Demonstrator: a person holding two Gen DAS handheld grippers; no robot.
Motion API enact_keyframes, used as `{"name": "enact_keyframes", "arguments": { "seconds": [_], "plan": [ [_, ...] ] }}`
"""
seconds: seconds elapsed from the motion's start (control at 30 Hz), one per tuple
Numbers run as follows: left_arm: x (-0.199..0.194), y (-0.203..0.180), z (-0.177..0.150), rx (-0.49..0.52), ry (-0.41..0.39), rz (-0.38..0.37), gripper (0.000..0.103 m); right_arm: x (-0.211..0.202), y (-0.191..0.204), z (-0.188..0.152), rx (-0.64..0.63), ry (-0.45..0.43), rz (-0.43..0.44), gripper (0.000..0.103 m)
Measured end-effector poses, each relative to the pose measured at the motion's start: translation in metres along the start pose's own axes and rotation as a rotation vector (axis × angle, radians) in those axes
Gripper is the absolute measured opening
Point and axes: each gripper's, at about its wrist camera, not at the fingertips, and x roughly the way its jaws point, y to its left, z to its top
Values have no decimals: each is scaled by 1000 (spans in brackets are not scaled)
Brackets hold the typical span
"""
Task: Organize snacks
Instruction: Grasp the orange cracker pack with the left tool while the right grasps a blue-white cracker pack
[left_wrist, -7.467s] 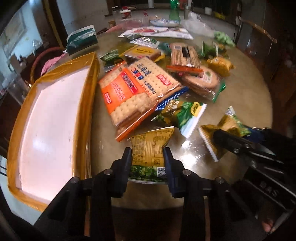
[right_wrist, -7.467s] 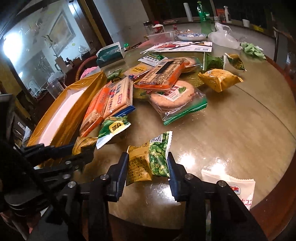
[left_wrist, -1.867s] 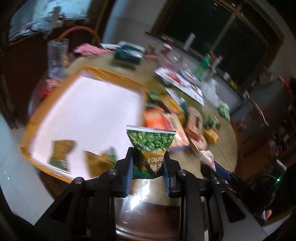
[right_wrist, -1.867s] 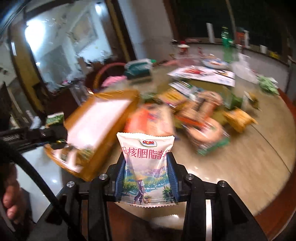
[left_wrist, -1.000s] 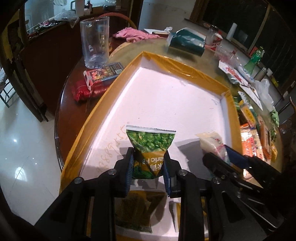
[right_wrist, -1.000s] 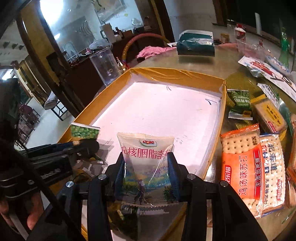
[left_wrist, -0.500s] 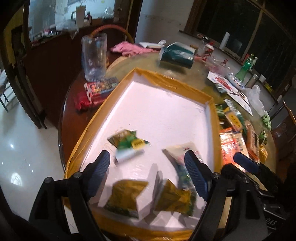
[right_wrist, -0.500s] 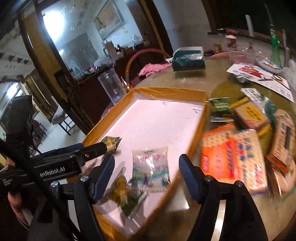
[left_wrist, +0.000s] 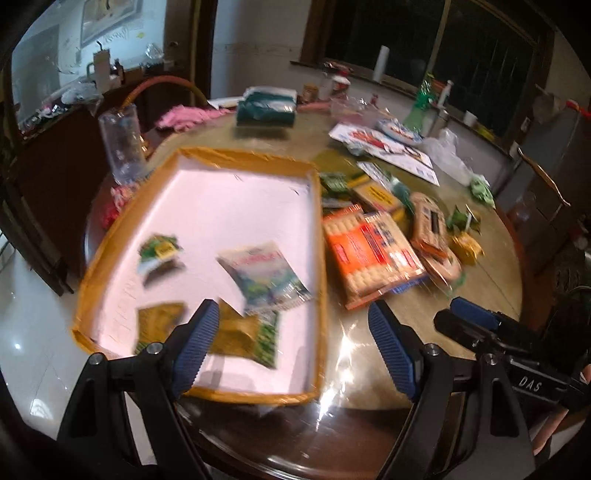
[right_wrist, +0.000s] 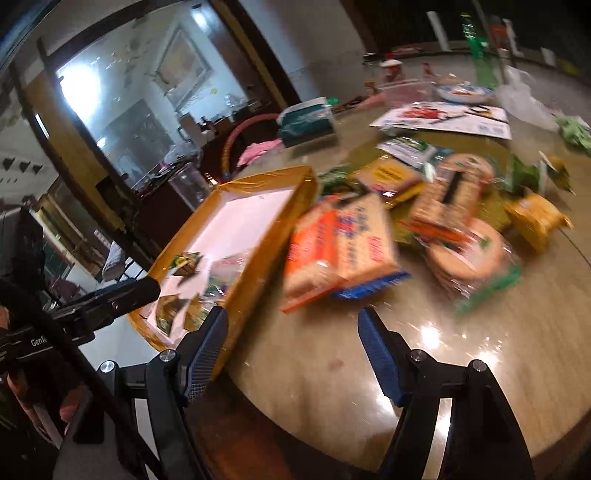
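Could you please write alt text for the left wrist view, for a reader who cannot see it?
The open, empty left tool hangs over a yellow-rimmed tray holding four small snack packets, including a white pouch. Right of the tray, an orange cracker pack and more snacks lie on the round table; the right tool shows at the right edge.

Left gripper (left_wrist: 291, 347): previously clamped on green pea packet (left_wrist: 159, 253); now wide, empty; packet lies in tray (left_wrist: 318, 236) ahead-left of it.
Right gripper (right_wrist: 291, 354): previously clamped on white fruit pouch (left_wrist: 264, 277); now wide, empty, swung over bare table (right_wrist: 332, 362); pouch in tray, to its left.
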Motion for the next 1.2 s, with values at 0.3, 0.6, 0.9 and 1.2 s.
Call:
{"name": "enact_keyframes", "arguments": {
  "seconds": [0.3, 0.6, 0.9, 1.2],
  "plan": [
    [4, -29, -11, 37, 36, -19, 83, -10, -32, -4, 64, 4, -17, 73],
    [8, -24, -15, 20, 47, -42, 83, 23, -41, 26, 63, 72, -35, 66],
    [18, -20, -8, 4, 61, -51, 83, 85, -47, 56, 24, 180, -158, 54],
    [46, -40, 20, 42, 102, -89, 83, 61, -42, 33, -32, 164, -172, 43]
  ]
}}
